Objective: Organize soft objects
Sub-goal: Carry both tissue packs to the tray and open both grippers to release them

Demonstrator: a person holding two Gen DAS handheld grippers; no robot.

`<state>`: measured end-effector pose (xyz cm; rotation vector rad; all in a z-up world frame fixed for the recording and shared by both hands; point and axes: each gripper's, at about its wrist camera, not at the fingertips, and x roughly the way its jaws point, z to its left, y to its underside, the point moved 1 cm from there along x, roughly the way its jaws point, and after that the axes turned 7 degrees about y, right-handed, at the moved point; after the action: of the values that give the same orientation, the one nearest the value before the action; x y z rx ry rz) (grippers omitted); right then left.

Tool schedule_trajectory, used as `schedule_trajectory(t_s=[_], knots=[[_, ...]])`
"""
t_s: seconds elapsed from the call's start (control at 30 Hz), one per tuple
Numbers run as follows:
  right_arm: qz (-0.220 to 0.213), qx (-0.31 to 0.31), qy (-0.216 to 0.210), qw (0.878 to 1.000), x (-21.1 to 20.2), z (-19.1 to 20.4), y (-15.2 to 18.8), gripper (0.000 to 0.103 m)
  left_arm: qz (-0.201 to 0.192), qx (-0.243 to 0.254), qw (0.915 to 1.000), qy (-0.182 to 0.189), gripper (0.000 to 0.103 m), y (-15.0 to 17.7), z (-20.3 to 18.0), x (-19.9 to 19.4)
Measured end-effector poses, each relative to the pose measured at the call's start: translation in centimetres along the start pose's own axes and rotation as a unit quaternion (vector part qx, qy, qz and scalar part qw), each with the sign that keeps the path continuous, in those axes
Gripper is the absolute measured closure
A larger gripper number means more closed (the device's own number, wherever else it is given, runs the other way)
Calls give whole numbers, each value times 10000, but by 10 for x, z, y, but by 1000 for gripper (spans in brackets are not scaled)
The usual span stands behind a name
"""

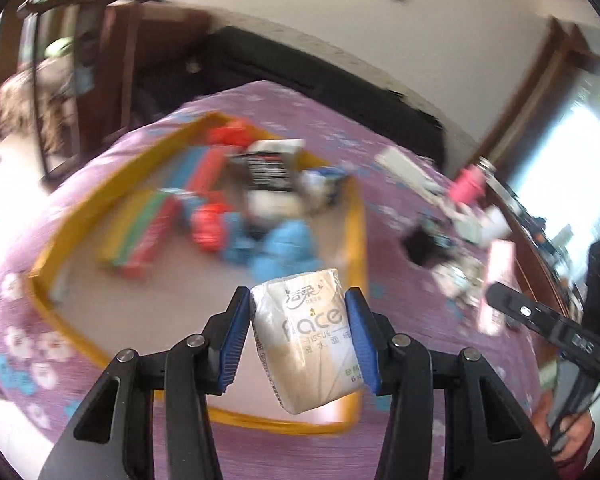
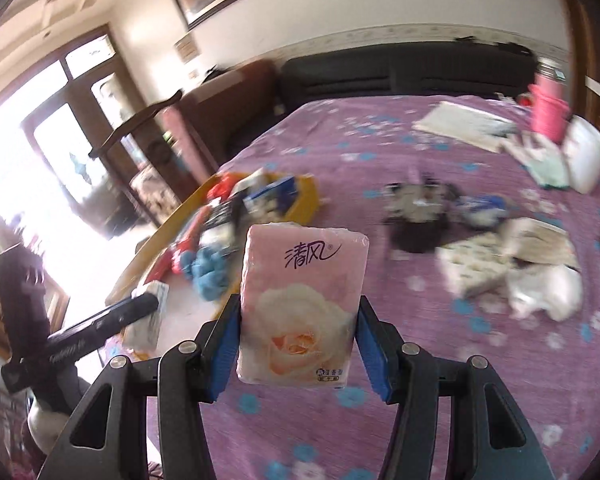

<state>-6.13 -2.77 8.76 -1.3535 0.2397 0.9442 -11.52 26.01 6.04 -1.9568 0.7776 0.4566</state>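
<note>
My left gripper (image 1: 298,300) is shut on a white and beige tissue pack (image 1: 308,336) and holds it above the near right corner of a yellow-rimmed tray (image 1: 356,216). The tray holds red, blue and white soft packs, among them a blue cloth (image 1: 288,248). My right gripper (image 2: 298,308) is shut on a pink tissue pack with a rose print (image 2: 300,312), above the purple flowered bedspread (image 2: 380,360). The same tray (image 2: 308,196) lies to its left, and the left gripper (image 2: 100,320) shows there above it.
Loose tissue packs and white cloths (image 2: 512,268) lie on the bed to the right, with a dark cloth item (image 2: 416,216), a pink bottle (image 2: 548,112) and a white container (image 2: 588,156). A black headboard (image 2: 400,72) stands at the far end.
</note>
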Motion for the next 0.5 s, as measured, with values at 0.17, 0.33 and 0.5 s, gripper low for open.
schedule_trajectory(t_s=[0.17, 0.33, 0.5], knots=[[275, -275, -239, 9990, 31, 44, -8, 43, 109, -381, 9989, -265, 56, -2, 40, 8], [568, -711, -352, 9952, 57, 86, -5, 43, 95, -234, 9979, -601, 55, -10, 50, 18], [800, -1094, -364, 9901, 82, 119, 1, 43, 62, -72, 9969, -782, 47, -18, 58, 24]])
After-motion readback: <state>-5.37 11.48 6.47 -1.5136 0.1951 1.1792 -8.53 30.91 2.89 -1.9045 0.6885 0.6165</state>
